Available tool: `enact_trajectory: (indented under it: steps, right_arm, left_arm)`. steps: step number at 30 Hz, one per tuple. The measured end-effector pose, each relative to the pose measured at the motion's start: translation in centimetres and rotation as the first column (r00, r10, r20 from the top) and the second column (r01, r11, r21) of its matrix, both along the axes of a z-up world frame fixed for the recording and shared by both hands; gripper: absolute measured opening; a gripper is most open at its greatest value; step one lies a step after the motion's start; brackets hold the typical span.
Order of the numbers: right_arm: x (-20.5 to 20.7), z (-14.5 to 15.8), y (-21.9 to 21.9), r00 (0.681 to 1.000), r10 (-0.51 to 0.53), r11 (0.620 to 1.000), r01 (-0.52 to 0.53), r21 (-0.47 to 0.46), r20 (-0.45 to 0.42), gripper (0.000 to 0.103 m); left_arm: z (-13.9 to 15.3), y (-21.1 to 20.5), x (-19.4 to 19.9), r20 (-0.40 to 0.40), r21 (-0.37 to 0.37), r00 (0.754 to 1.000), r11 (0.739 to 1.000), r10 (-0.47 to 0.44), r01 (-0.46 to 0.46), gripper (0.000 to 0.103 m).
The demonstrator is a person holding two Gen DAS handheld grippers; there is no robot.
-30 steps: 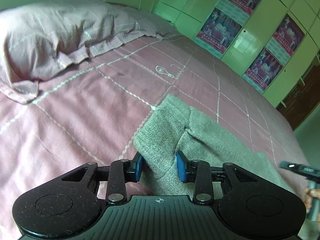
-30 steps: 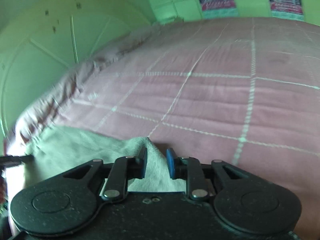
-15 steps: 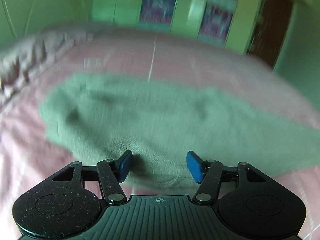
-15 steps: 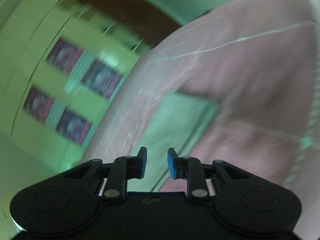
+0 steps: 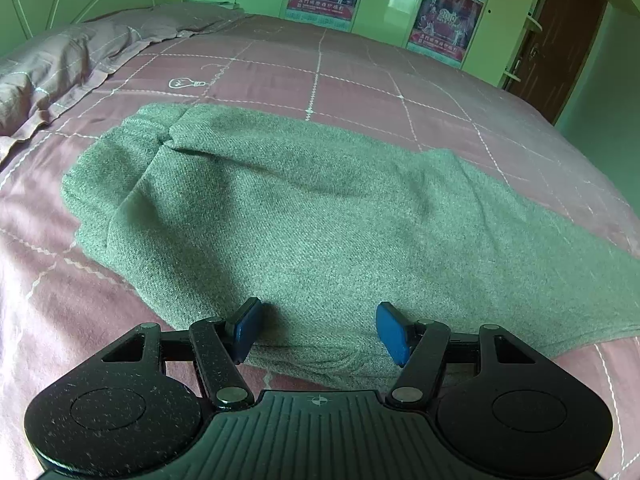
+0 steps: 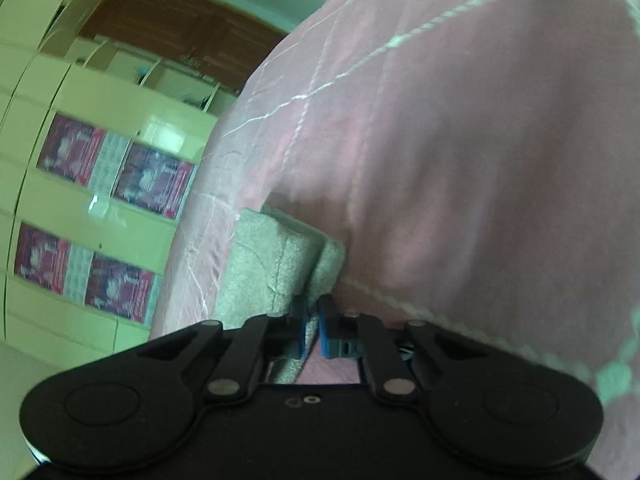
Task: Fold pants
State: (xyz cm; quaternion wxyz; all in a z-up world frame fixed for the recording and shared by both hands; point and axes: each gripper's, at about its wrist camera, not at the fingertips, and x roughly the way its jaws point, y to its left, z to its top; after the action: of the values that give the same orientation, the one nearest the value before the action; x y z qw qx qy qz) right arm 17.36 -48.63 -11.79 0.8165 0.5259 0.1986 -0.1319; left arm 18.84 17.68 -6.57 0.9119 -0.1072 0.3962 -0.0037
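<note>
Grey-green knit pants lie spread across the pink bed, one end at the upper left, the other running off to the right. My left gripper is open, its blue pads either side of the near edge of the cloth, holding nothing. In the right wrist view the pants show as a folded end against the pink sheet. My right gripper is shut on the edge of that cloth.
The pink checked bedsheet covers the bed. A pillow lies at the far left. Green wardrobe doors with posters stand behind the bed, and a brown door at the right. The wardrobe also shows in the right wrist view.
My left gripper let go of the pants, opened and drew back to their near edge. My right gripper swung round, its view turning from the bed to the wardrobe, and now pinches the cloth edge.
</note>
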Motion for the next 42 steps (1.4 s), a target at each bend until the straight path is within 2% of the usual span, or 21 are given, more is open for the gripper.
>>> enact_trajectory:
  steps: [3, 5, 7, 9, 10, 12, 15, 19, 21, 23, 26, 28, 29, 30, 31, 32, 34, 37, 40, 41, 42]
  right_arm:
    - [-1.4, 3.2, 0.0, 0.997, 0.026, 0.990, -0.016, -0.141, 0.071, 0.000]
    - [-1.4, 3.6, 0.2, 0.999, 0.039, 0.979, -0.031, -0.200, 0.035, 0.000]
    - [-1.0, 1.4, -0.4, 0.999, 0.021, 0.990, -0.027, -0.140, -0.042, 0.000]
    - [-1.7, 0.5, -0.8, 1.000, -0.005, 0.999, 0.005, -0.054, 0.007, 0.000]
    - [-2.6, 1.2, -0.4, 0.999, -0.050, 0.996, 0.051, -0.073, 0.020, 0.008]
    - [-4.5, 2.5, 0.2, 0.992, -0.105, 0.985, 0.113, -0.130, 0.072, 0.010]
    - [-3.4, 2.2, 0.1, 0.994, -0.031, 0.998, 0.036, -0.046, 0.103, 0.012]
    - [-0.6, 1.9, 0.4, 0.997, 0.002, 0.999, 0.001, -0.051, 0.071, 0.012]
    - [0.4, 1.7, 0.0, 0.999, 0.027, 0.999, -0.026, -0.045, 0.027, 0.005]
    - [-0.4, 2.1, 0.2, 1.000, 0.027, 0.998, -0.027, -0.061, -0.004, 0.000]
    - [-2.8, 4.0, 0.9, 0.996, 0.005, 0.993, 0.005, -0.121, 0.086, 0.000]
    - [-3.2, 2.9, 0.9, 1.000, -0.003, 0.990, 0.006, -0.142, 0.024, 0.000]
    - [-2.8, 1.7, 0.5, 1.000, -0.001, 0.995, -0.002, -0.101, -0.023, 0.000]
    - [-2.8, 0.7, 0.0, 1.000, 0.008, 0.999, -0.008, -0.043, -0.013, 0.000]
    - [-3.3, 0.6, -0.4, 1.000, 0.005, 1.000, -0.005, -0.020, 0.012, 0.003]
    - [-4.0, 1.1, -0.4, 0.999, -0.002, 1.000, 0.004, -0.030, 0.036, 0.014]
    - [-5.5, 2.2, -0.1, 0.997, -0.029, 0.996, 0.035, -0.085, 0.071, 0.025]
    - [-6.0, 2.3, -0.2, 0.997, -0.005, 0.996, 0.012, -0.084, 0.078, 0.023]
    - [-4.7, 2.1, -0.5, 0.999, -0.004, 0.995, 0.008, -0.095, 0.040, 0.023]
    - [-4.2, 2.1, -0.6, 0.999, 0.001, 0.995, 0.003, -0.103, 0.036, 0.021]
    - [-3.8, 2.2, -0.7, 1.000, 0.001, 0.993, 0.001, -0.116, 0.014, 0.012]
  left_arm:
    - [0.1, 0.4, 0.1, -0.003, -0.011, 1.000, 1.000, -0.008, 0.008, 0.063]
    - [0.0, 0.4, 0.1, -0.003, -0.013, 1.000, 1.000, -0.015, 0.015, 0.063]
    - [0.0, 0.5, 0.2, -0.003, -0.014, 1.000, 1.000, -0.018, 0.017, 0.063]
    - [0.1, 0.5, 0.1, -0.005, -0.017, 1.000, 1.000, -0.017, 0.017, 0.063]
    - [0.1, 0.6, 0.1, -0.005, -0.017, 1.000, 1.000, -0.019, 0.019, 0.063]
    - [0.1, 0.7, 0.0, -0.003, -0.019, 1.000, 1.000, -0.020, 0.020, 0.063]
    - [-0.1, 0.6, 0.0, 0.003, -0.016, 1.000, 1.000, -0.015, 0.015, 0.063]
    - [-0.1, 0.4, -0.1, 0.005, -0.011, 1.000, 1.000, -0.011, 0.011, 0.064]
    - [-0.1, 0.5, -0.2, 0.005, -0.013, 1.000, 1.000, -0.013, 0.013, 0.064]
    - [-0.1, 0.5, -0.2, 0.006, -0.013, 1.000, 1.000, -0.011, 0.011, 0.064]
    - [-0.1, 0.4, -0.3, 0.009, -0.013, 1.000, 1.000, -0.007, 0.007, 0.064]
    - [-0.1, 0.4, -0.3, 0.010, -0.011, 1.000, 1.000, -0.008, 0.008, 0.064]
    - [-0.1, 0.4, -0.3, 0.010, -0.011, 1.000, 1.000, -0.008, 0.008, 0.064]
    - [-0.1, 0.4, -0.2, 0.008, -0.010, 1.000, 1.000, -0.009, 0.009, 0.064]
    - [-0.1, 0.5, -0.2, 0.006, -0.011, 1.000, 1.000, -0.012, 0.012, 0.064]
    - [0.0, 0.5, -0.2, 0.004, -0.013, 1.000, 1.000, -0.014, 0.014, 0.064]
    - [0.0, 0.6, -0.2, 0.005, -0.018, 1.000, 1.000, -0.015, 0.015, 0.064]
    - [-0.2, 0.4, -0.2, 0.012, -0.010, 1.000, 1.000, -0.008, 0.008, 0.064]
    - [-0.2, 0.0, -0.3, 0.015, 0.003, 1.000, 1.000, -0.009, 0.009, 0.066]
    - [-0.2, 0.0, -0.3, 0.014, 0.003, 1.000, 1.000, -0.009, 0.009, 0.066]
    - [-0.2, 0.0, -0.2, 0.013, 0.003, 1.000, 1.000, -0.009, 0.009, 0.066]
